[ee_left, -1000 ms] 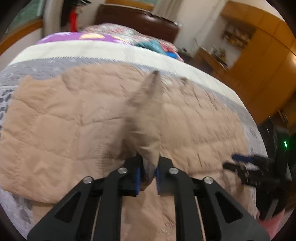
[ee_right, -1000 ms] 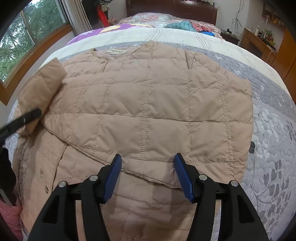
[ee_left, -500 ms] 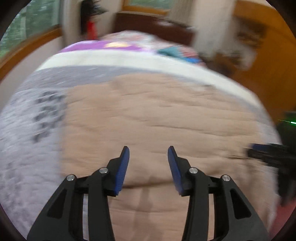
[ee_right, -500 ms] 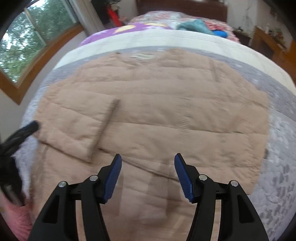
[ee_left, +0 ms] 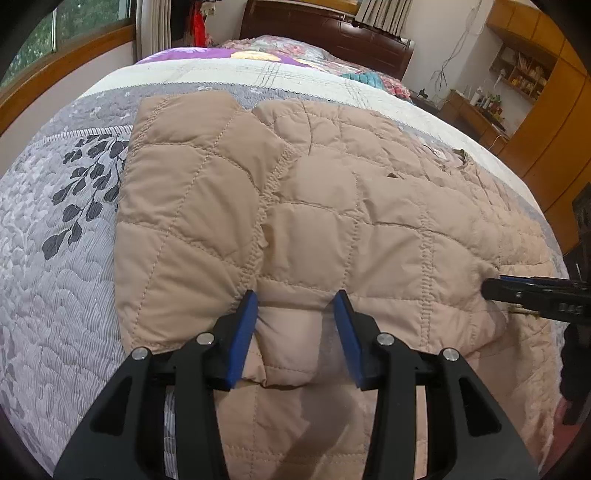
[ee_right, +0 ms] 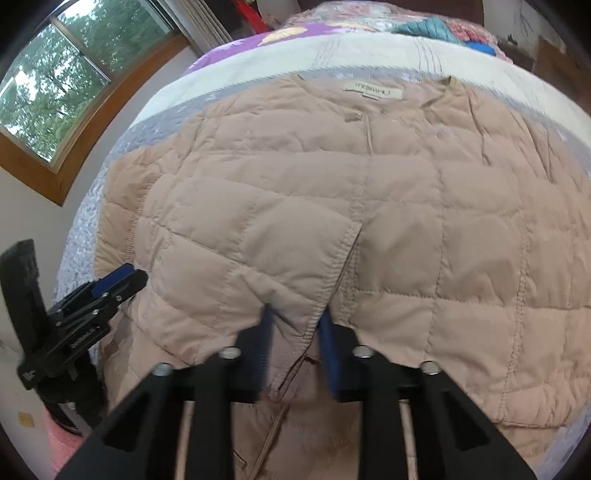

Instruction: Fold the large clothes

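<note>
A tan quilted jacket [ee_left: 332, 192] lies spread on the bed, collar and label [ee_right: 373, 90] at the far end. One sleeve [ee_left: 192, 206] lies folded in over the body. My left gripper [ee_left: 293, 314] is open at the jacket's near edge; a puffed bit of hem sits between its blue pads without being pinched. From the right wrist view, the left gripper [ee_right: 118, 280] shows at the left side. My right gripper [ee_right: 295, 325] is closing, its jaws squeezing the corner of the folded layer [ee_right: 251, 243]. The left wrist view shows the right gripper [ee_left: 491, 286] pinching puckered fabric.
The grey leaf-patterned quilt [ee_left: 55, 258] covers the bed around the jacket. A dark headboard [ee_left: 325, 29] and loose clothes [ee_left: 362, 79] are at the far end. A window [ee_right: 48, 92] is on the left and wooden cabinets [ee_left: 554, 122] on the right.
My left gripper let go of the sleeve, which now lies flat on the jacket, and dropped to the near hem. My right gripper moved in and narrowed its jaws onto the folded corner.
</note>
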Demonstrator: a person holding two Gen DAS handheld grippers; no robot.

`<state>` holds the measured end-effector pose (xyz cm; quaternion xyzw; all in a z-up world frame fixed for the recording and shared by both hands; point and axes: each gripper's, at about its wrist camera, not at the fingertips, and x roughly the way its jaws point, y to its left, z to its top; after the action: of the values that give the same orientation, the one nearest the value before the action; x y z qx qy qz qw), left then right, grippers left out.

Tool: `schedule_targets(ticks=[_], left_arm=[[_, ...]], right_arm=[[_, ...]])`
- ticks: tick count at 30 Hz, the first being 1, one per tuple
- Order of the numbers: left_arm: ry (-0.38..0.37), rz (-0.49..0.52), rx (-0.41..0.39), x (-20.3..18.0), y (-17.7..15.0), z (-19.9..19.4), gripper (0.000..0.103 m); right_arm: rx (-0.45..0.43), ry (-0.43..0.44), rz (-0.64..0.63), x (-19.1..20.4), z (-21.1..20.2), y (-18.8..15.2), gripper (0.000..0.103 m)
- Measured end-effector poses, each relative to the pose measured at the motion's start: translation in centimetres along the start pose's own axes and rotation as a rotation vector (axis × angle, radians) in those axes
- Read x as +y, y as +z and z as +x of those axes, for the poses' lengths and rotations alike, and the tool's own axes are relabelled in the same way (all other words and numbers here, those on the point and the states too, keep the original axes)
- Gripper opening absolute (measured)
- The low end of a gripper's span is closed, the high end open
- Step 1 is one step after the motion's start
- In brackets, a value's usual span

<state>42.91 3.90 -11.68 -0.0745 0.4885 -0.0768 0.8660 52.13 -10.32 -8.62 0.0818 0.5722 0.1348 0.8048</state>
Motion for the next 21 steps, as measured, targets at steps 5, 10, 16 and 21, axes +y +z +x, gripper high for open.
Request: schedule_targets(ticks=[5,10,16,21], left_arm=[[-0.079,-0.046,-0.017,0.4,0.3,-2.6,0.042],[-0.091,-0.043,-0.121,0.1,1.6,-6.4,0.042],[-0.067,-0.03,-0.116,-1.0,3.2,-5.6,0.042],[-0.06,0.002,-0.084,-2.4,3.6,-3.5,0.042]], right_arm=[[-0.069,0.015,-0.04,0.1,-3.0,-0.2,0.006],[-0.158,-0.008,-0.027,-2.1,-7.9,-0.6,0.005],[-0.234,-0.107,0.024,-6.5,-12.7,-2.0,0.005],[-0.257,-0.129,0.102,-10.9,-14.6,-3.1,0.005]])
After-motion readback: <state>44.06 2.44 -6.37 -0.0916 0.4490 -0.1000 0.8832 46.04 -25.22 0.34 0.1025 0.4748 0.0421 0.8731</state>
